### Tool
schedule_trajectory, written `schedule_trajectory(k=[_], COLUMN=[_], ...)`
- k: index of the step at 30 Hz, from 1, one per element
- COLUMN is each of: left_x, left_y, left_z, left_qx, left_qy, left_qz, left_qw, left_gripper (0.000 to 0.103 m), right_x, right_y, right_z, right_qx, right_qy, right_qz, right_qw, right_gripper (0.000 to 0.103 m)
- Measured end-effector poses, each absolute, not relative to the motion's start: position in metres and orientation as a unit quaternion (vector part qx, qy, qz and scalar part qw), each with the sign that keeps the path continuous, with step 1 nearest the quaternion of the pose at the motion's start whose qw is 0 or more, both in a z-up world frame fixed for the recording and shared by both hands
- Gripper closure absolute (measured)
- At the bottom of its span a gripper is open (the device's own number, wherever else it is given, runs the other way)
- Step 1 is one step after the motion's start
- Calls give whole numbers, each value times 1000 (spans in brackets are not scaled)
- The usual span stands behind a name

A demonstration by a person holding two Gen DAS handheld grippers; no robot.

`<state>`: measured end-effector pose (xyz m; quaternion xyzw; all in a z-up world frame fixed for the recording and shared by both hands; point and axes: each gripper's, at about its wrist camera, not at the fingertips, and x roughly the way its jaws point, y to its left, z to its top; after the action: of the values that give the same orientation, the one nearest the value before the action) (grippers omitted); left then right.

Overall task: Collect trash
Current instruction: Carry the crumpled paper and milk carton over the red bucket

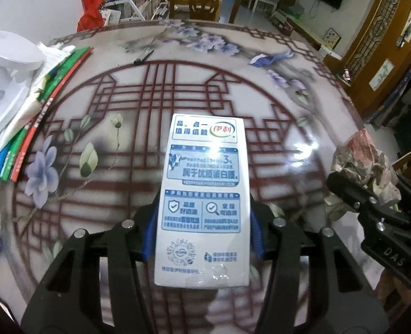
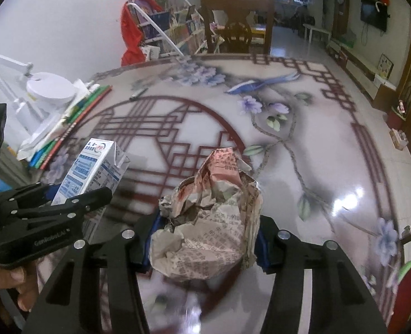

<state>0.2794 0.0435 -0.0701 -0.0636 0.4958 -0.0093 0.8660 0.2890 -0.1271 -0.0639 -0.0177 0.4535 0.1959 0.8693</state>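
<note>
A white and blue milk carton (image 1: pixel 204 194) stands between the blue pads of my left gripper (image 1: pixel 204 233), which is shut on its sides and holds it above the table. The same carton (image 2: pixel 94 172) shows at the left of the right wrist view, in the left gripper (image 2: pixel 66 206). A crumpled ball of newspaper (image 2: pixel 208 217) is squeezed between the pads of my right gripper (image 2: pixel 205 245), shut on it and lifted off the table. That paper ball (image 1: pixel 367 169) and the right gripper (image 1: pixel 372 194) appear at the right edge of the left wrist view.
The round table (image 1: pixel 233 89) has a glossy top printed with red lattice and flowers. A stack of books and papers (image 1: pixel 29 117) and a white lamp base (image 1: pixel 10 53) lie at its left. A black pen (image 1: pixel 144 57) rests at the far side. A hand (image 2: pixel 7 284) holds the left gripper.
</note>
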Motion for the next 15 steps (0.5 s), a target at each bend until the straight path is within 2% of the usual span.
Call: schedule_trajectory(k=[7,15], left_x=[236,190], left_y=[24,-15], left_z=[-33,-17], left_qx=[-54,-23], left_qy=[476,470], left_qz=[-28,-60], left_qw=[877,881], left_gripper=[53,53], right_x=[244,193], right_y=[-164,-204], right_z=[-37,-20], right_qx=[-6,0], right_qy=[443,434], right_qz=[185,165], right_qw=[877,886], right_gripper=[52,52])
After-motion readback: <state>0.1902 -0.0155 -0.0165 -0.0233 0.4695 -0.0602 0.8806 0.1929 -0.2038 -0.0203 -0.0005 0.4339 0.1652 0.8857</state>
